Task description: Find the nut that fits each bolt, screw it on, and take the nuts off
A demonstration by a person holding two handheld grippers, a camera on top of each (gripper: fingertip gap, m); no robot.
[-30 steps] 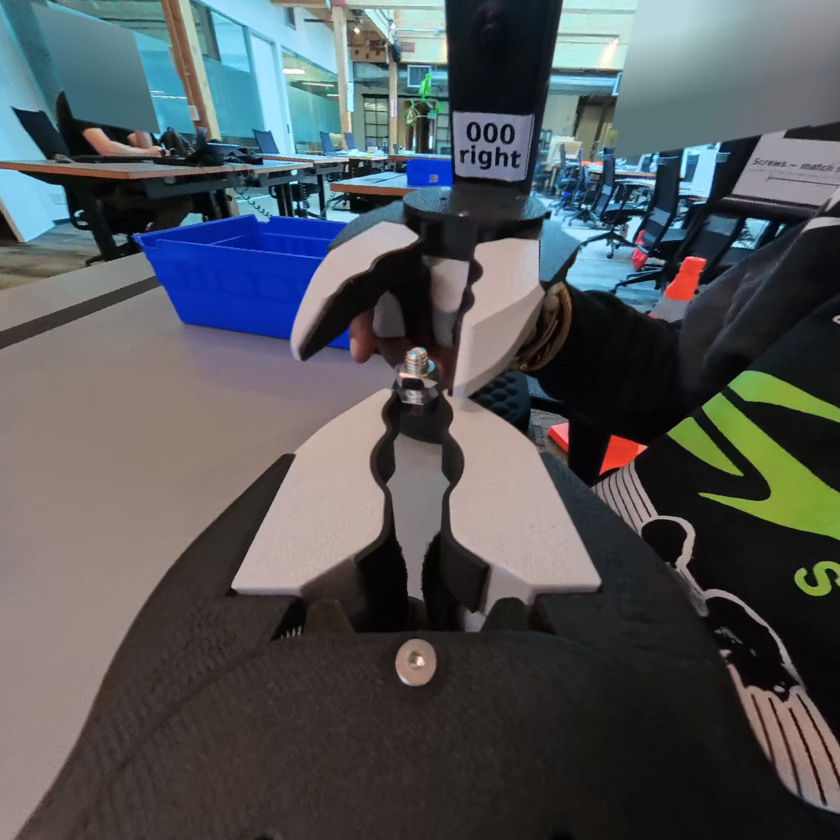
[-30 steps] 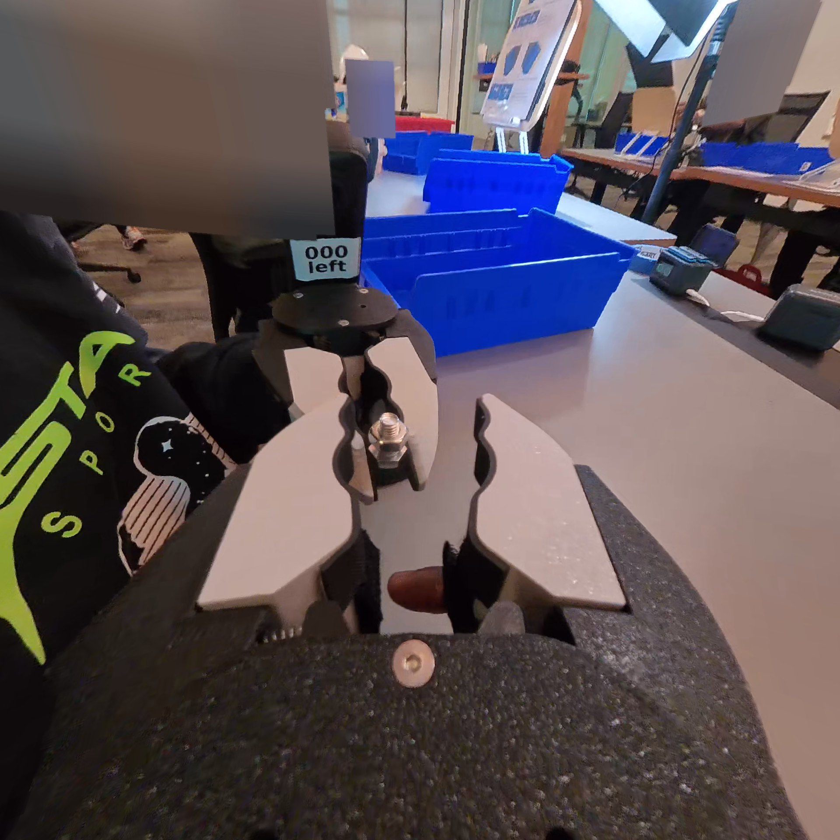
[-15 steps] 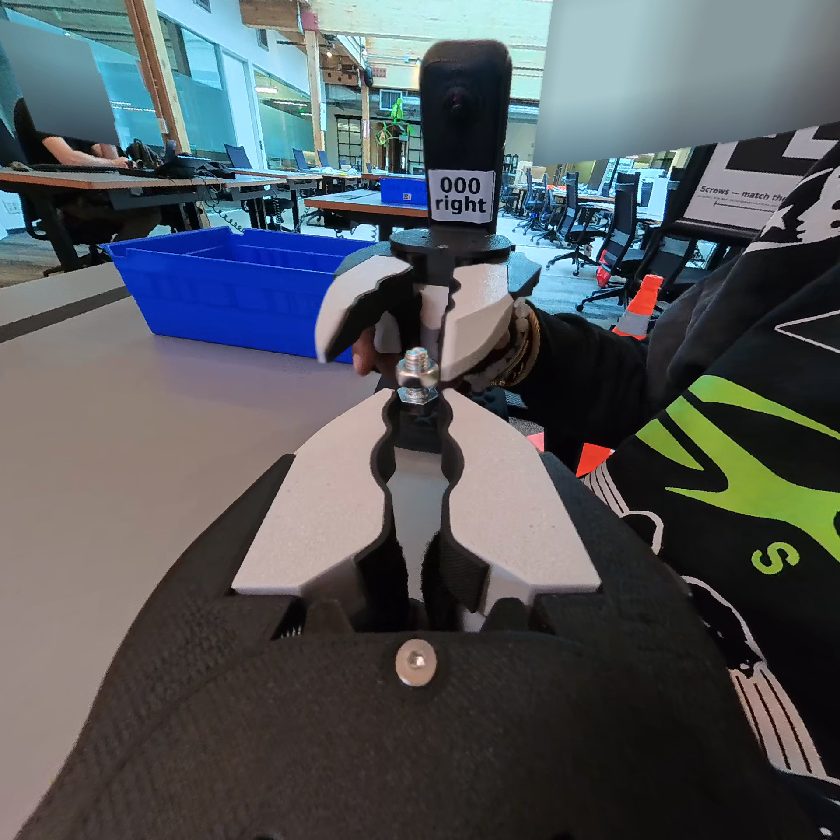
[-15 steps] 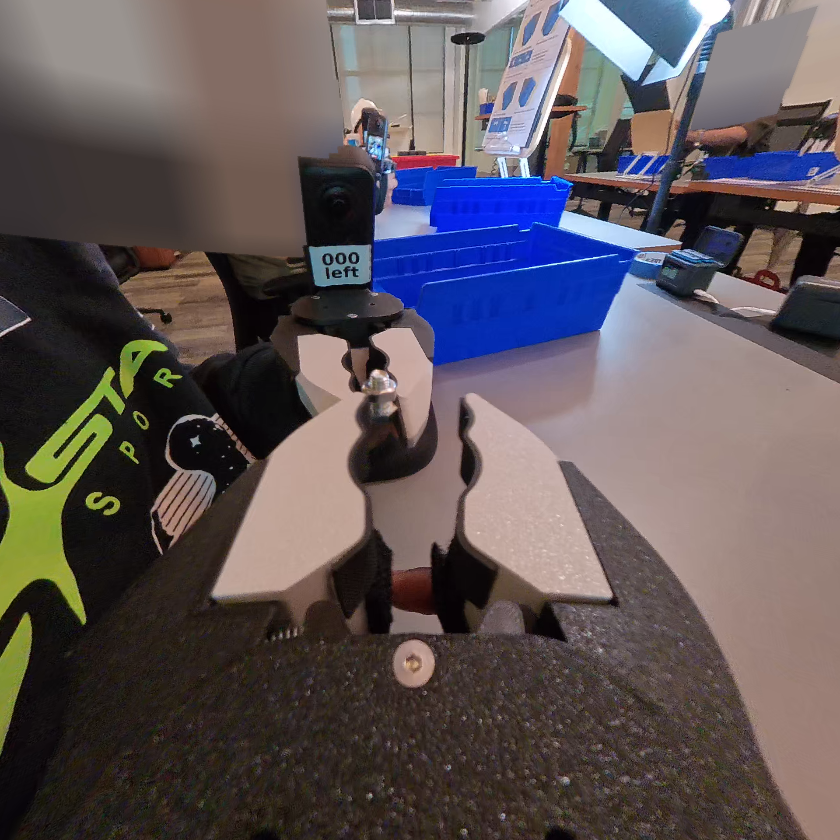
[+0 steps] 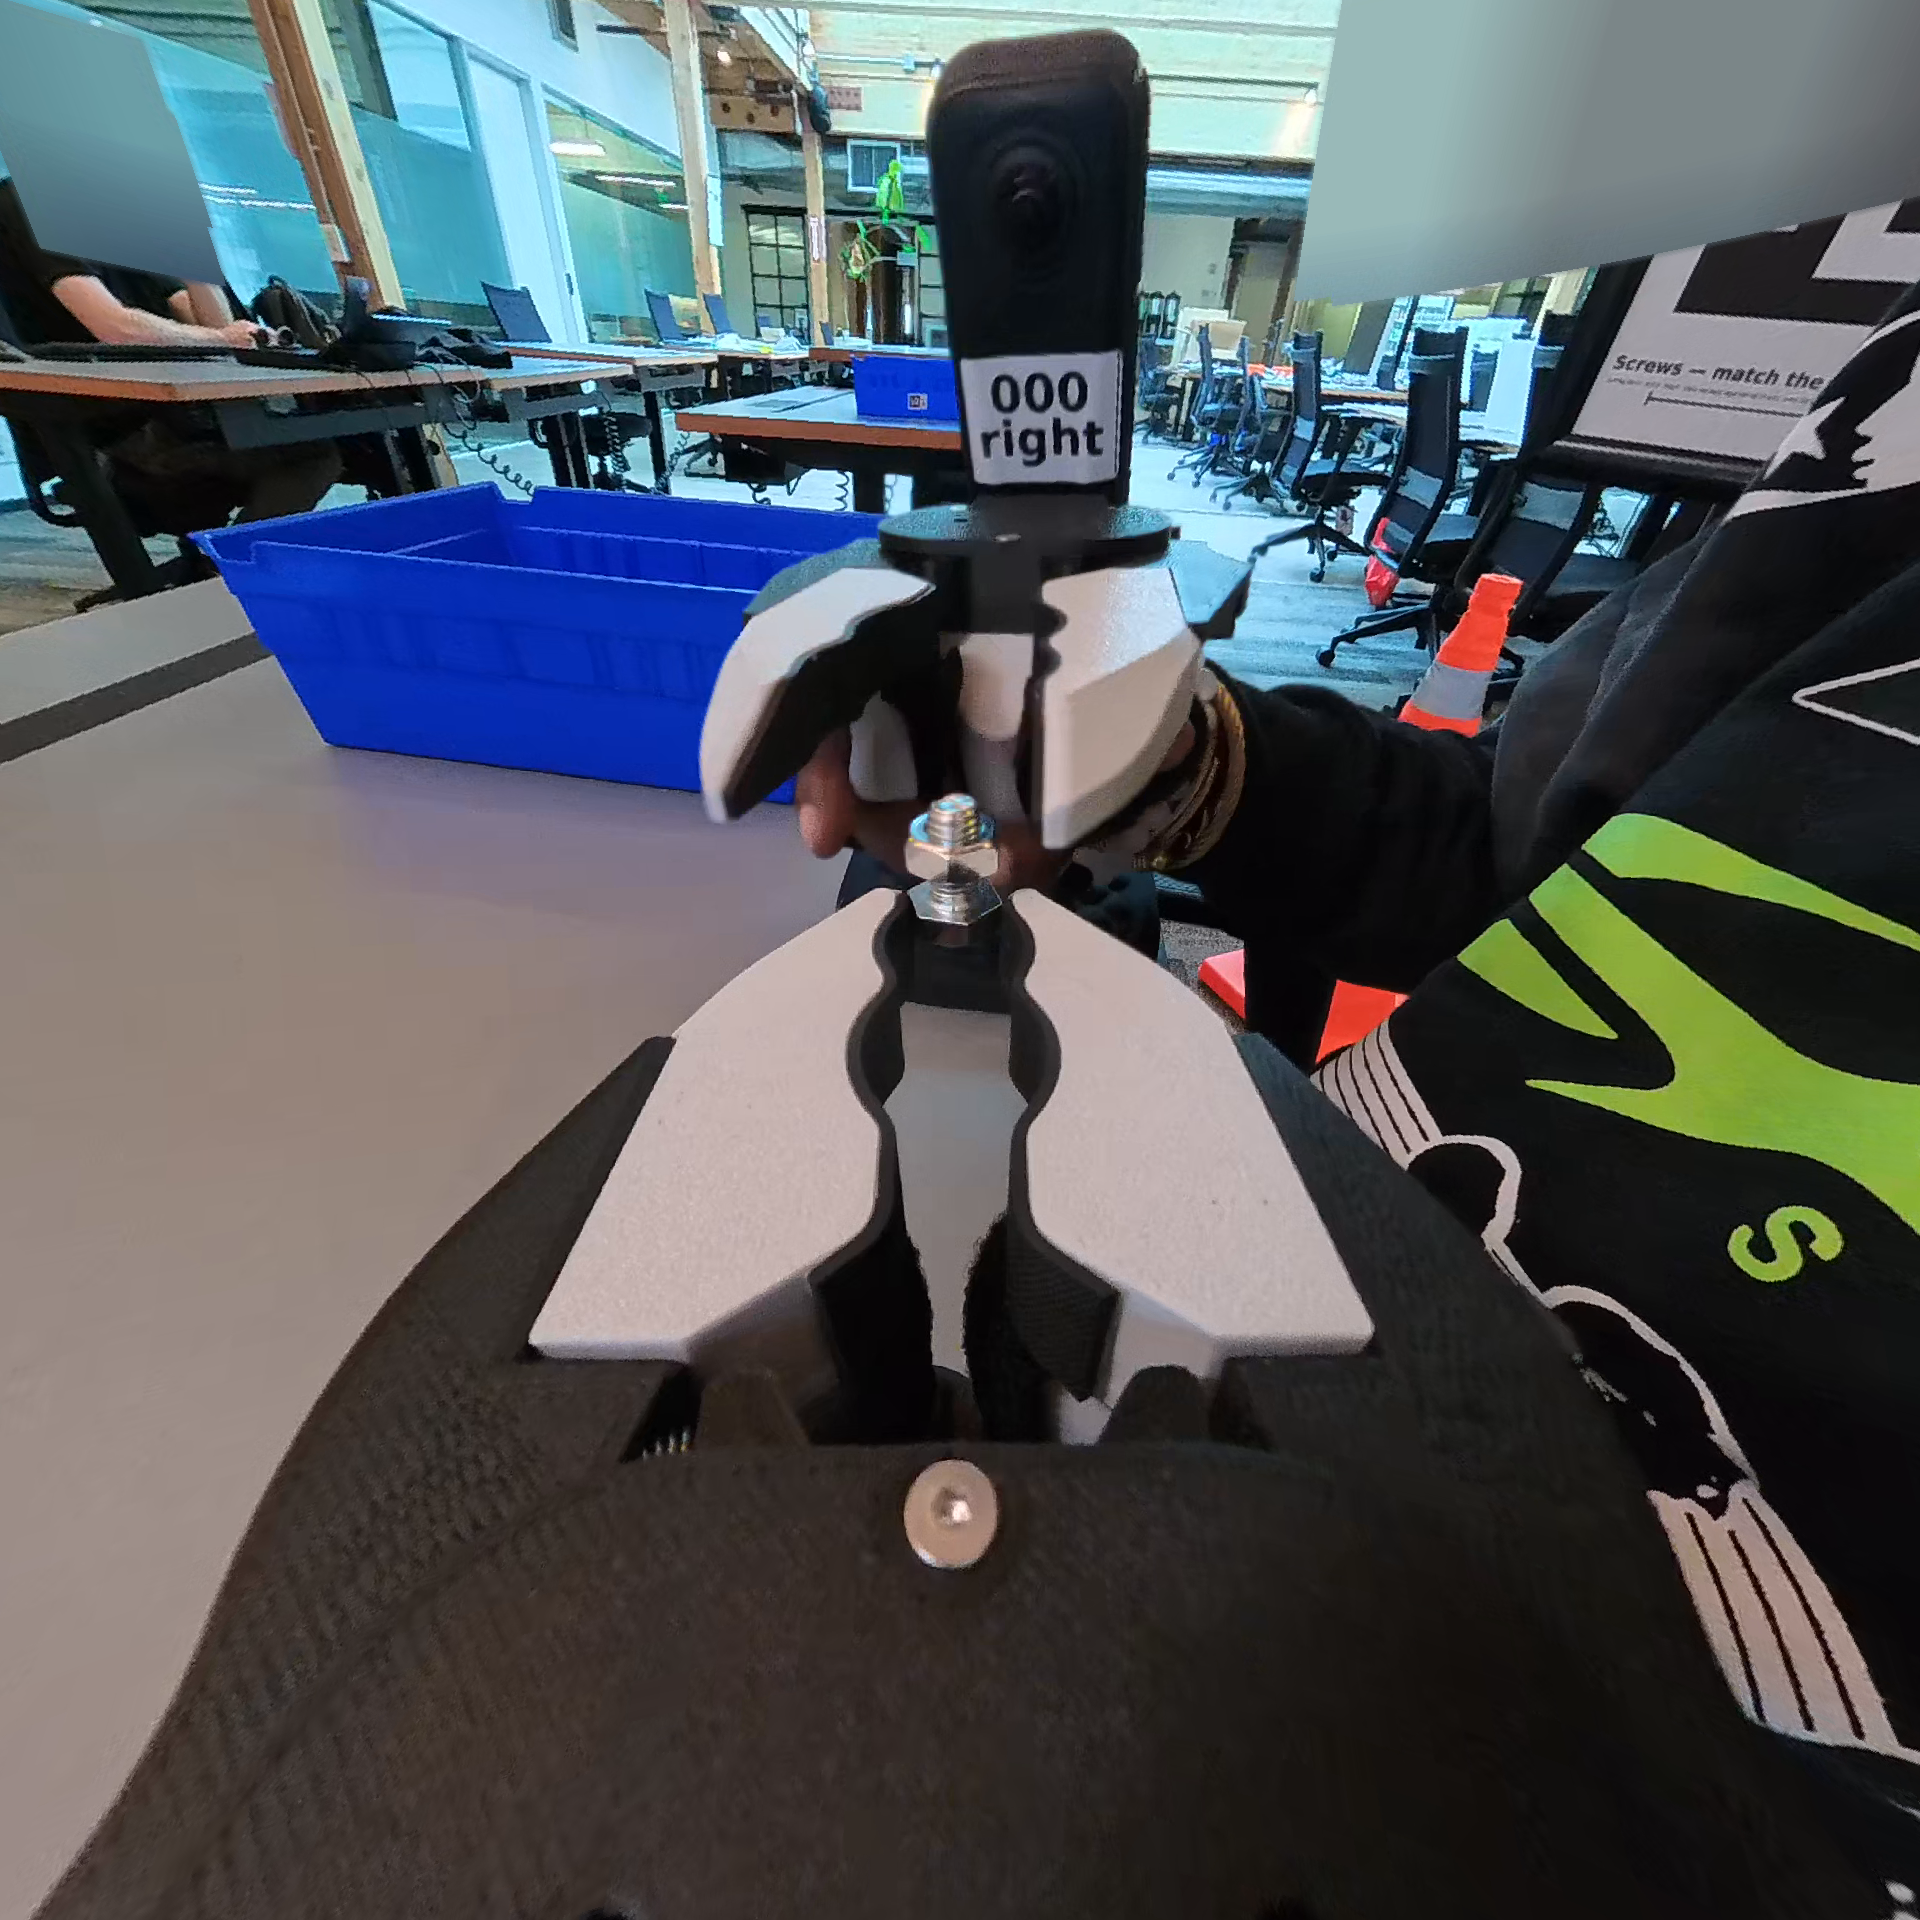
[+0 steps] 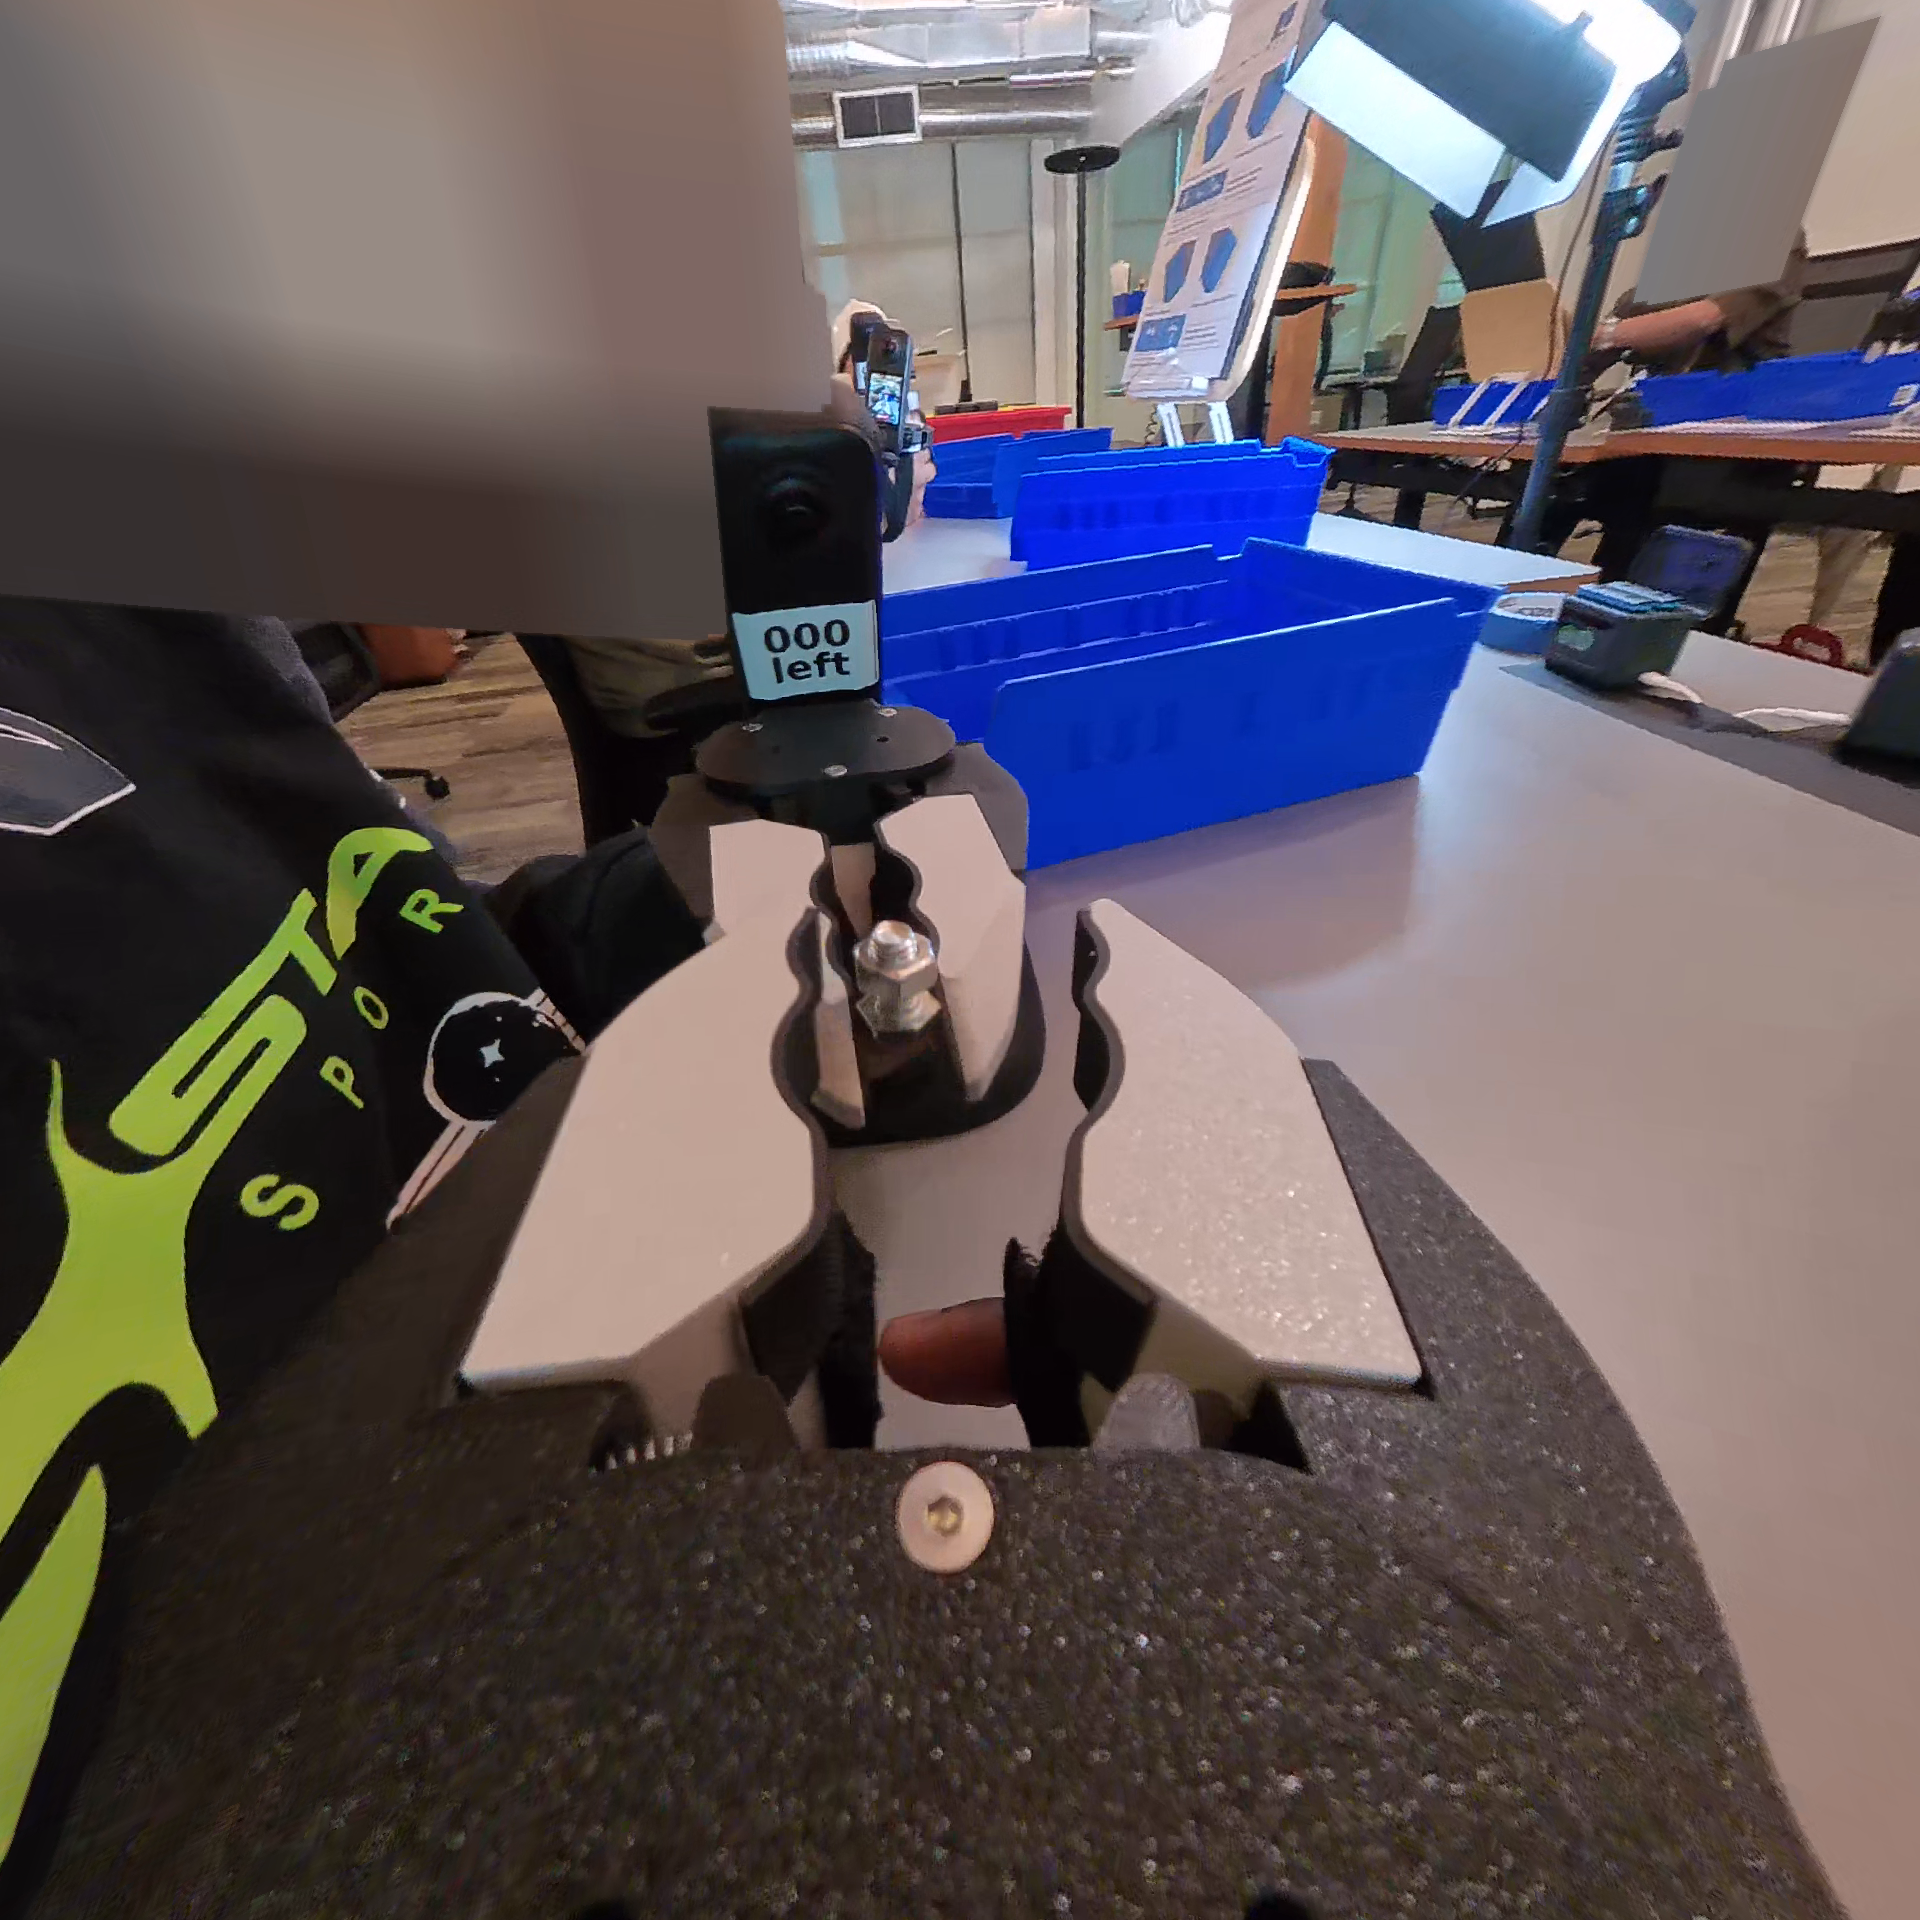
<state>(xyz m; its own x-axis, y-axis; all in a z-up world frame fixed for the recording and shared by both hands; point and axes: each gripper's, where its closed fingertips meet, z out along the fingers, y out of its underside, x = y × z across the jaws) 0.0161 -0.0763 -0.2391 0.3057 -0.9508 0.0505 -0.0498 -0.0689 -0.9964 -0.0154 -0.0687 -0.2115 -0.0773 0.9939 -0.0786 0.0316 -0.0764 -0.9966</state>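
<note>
So the person's got both handheld grippers up over the grey table (image 5: 312, 1039), facing each other. The left gripper (image 5: 954, 914) is clamped down on the head end of a small silver bolt (image 5: 952, 821), which sticks straight up out of its fingertips with the threaded end on top. There's a hex nut (image 5: 950, 854) sitting on the threads partway up, just above the head, with a bit of bare thread poking out over it. The right gripper (image 6: 951, 997) isn't holding anything, its fingers are spread apart with a clear gap, and from its own camera the bolt (image 6: 891, 982) and nut (image 6: 896, 975) sit right in front of that gap, between the tips but a little past them as far as I can tell. From the left camera the right gripper (image 5: 883, 790) hangs just behind and above the bolt, not touching it. There's a blue bin (image 5: 499, 623) further back on the table, well away from the action, and an orange cone (image 5: 1460, 665) on the floor past the table edge.
</note>
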